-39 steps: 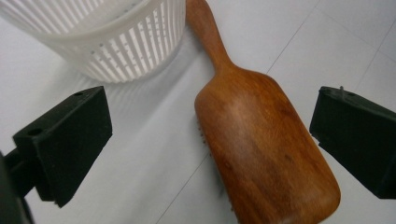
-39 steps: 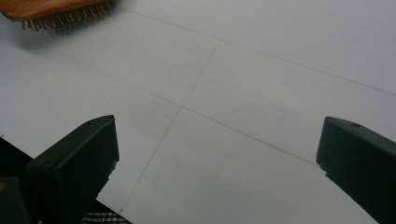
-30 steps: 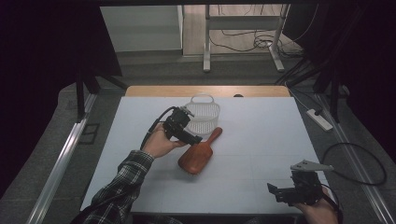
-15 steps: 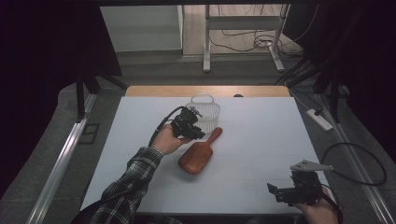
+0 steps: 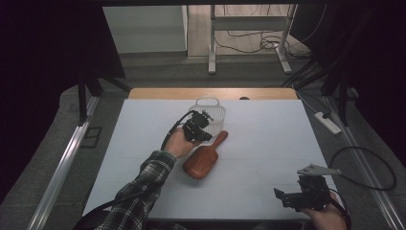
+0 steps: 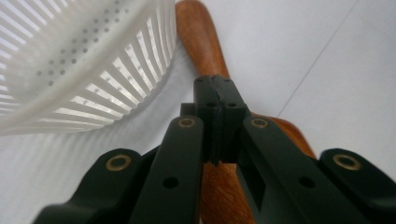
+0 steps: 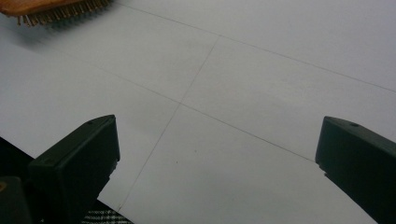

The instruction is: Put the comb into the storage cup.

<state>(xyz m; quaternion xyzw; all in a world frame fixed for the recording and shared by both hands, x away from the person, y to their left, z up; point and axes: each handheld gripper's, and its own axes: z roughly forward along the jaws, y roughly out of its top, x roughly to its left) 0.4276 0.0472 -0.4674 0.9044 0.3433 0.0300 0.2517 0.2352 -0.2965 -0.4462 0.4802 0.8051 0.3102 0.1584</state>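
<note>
Two grippers are over the table (image 5: 268, 134), and only the left gripper (image 5: 205, 134) has done anything in the last second. A second ago we saw it held wide beside the basket (image 5: 209, 102). Since then it has slid toward the brush (image 5: 201, 162) and sunk a little. It now sits over the neck of the brush, where the handle meets the head.

Its jaws have just been closing. In the left gripper view the left gripper (image 6: 215, 84) has its pads pressed flat together, and we see nothing between them. The brush (image 6: 198, 32) runs on beneath and beyond the tips, and the basket (image 6: 93, 70) is just to one side. So the jaws are together but, as far as we can tell, not clamped on the handle.

The brush itself has not shifted. It lies flat on the table, bristles down, with its handle pointing up toward the basket and ending just beside it.

The right gripper (image 5: 282, 195) has kept its place at the near right corner, well apart from the brush. In its own view the right gripper (image 7: 218, 123) stands wide apart over bare table, with the brush's bristles (image 7: 46, 9) at the far edge.

We judge that the brush has not been picked up yet. If a lift is intended, the left jaws probably need to reopen and settle around the handle. With them together, a nudge or push is all they can give it.
</note>
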